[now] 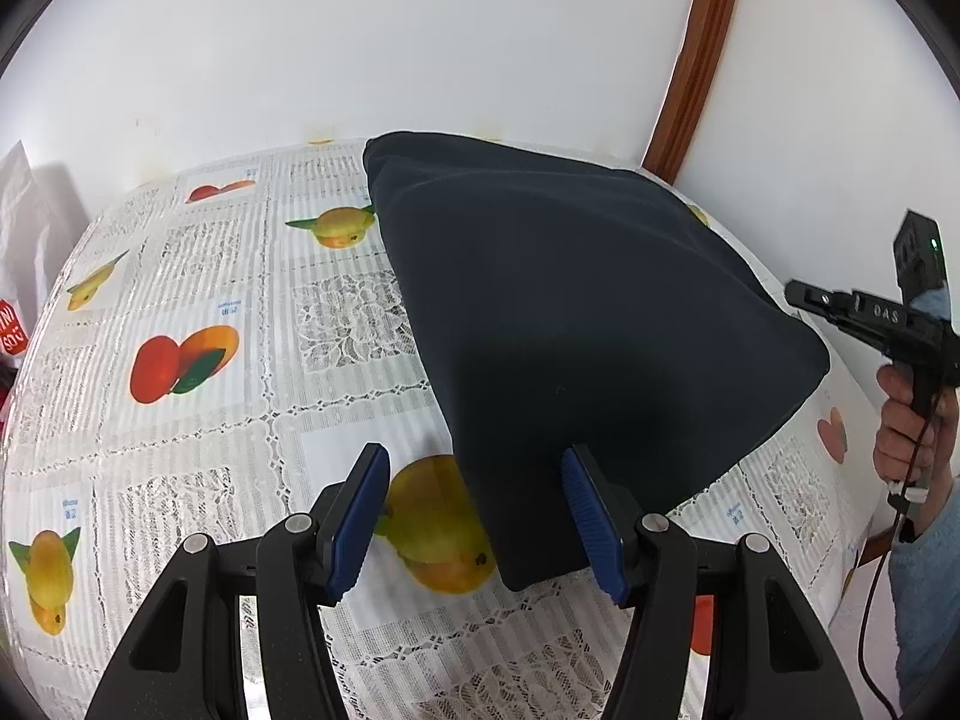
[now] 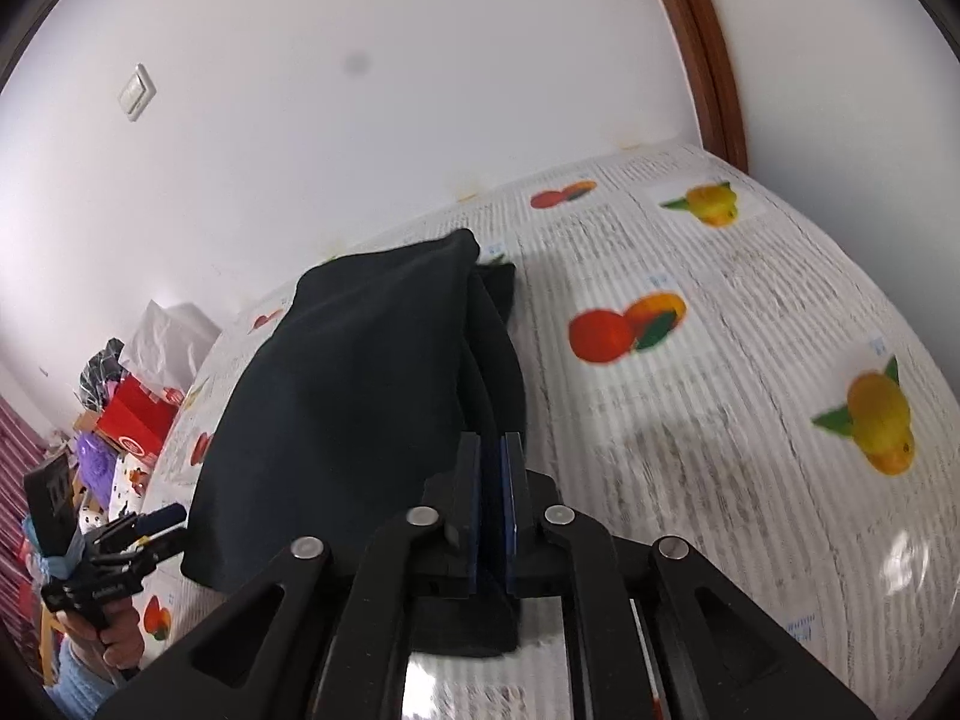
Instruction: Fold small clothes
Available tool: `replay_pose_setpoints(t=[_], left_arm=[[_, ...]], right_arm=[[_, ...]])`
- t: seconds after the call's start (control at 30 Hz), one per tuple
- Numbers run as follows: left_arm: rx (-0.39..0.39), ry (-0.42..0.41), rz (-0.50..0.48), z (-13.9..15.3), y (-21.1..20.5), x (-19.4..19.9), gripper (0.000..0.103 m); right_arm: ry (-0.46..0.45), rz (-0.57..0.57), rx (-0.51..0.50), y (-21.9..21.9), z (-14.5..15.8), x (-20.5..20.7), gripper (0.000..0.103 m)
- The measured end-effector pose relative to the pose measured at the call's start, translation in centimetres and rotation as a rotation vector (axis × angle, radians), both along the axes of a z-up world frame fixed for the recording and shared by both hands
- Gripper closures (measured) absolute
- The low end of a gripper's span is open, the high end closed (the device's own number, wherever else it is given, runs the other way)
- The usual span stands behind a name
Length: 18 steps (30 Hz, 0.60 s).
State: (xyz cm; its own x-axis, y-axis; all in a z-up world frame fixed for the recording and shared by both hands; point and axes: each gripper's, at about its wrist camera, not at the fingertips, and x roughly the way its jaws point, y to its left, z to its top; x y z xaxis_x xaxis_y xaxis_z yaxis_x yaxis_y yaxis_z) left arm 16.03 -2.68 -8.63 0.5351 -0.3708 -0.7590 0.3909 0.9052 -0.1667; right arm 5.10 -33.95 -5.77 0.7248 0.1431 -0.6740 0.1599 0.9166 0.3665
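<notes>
Right gripper [image 2: 493,468] pinching the dark cloth [image 2: 360,390] at frame centre, to pull a fold. Left gripper [image 1: 474,516] released, low centre, waiting.

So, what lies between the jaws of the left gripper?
Left wrist view: the left gripper stands open; between its jaws lie the near corner of the dark garment and a yellow fruit printed on the tablecloth.

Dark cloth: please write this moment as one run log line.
cloth: on table | left gripper: open | right gripper: shut on cloth
</notes>
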Motion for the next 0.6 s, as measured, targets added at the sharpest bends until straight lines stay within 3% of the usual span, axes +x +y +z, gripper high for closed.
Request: replay_pose_setpoints(t=[0.1,0.13,0.2,0.23,0.37,0.43,0.6], left_arm=[[-0.005,0.009,0.006,-0.3,-0.1,0.2,0.045],[-0.006,0.011,0.007,-0.4,-0.1,0.3,0.045],[-0.007,0.015,0.008,-0.7,-0.3,0.6,0.045],[-0.003,0.014,0.009,-0.8,-0.4,0.7,0.044],[0.012,-0.001,0.004,-0.6,-0.6,0.4,0.044],[0.012,-0.005,-0.003,-0.7,-0.6,0.3,0.044],[0.006,0.001,0.007,-1.0,-0.3,0.1,0.044]], right_arm=[[-0.008,0.011,0.018,0.6,0.1,1.8,0.065],[0.009,0.0,0.012,0.9,-0.1,2.4,0.064],[0.054,-0.017,0.005,1.3,-1.0,4.1,0.071],[0.071,-0.016,0.013,1.3,-1.5,4.7,0.1],[-0.038,-0.012,0.039,0.0,-0.7,3.5,0.099],[-0.01,-0.031,0.072,-0.5,-1.5,3.4,0.099],[0.03,-0.062,0.021,-0.1,-1.7,2.5,0.098]])
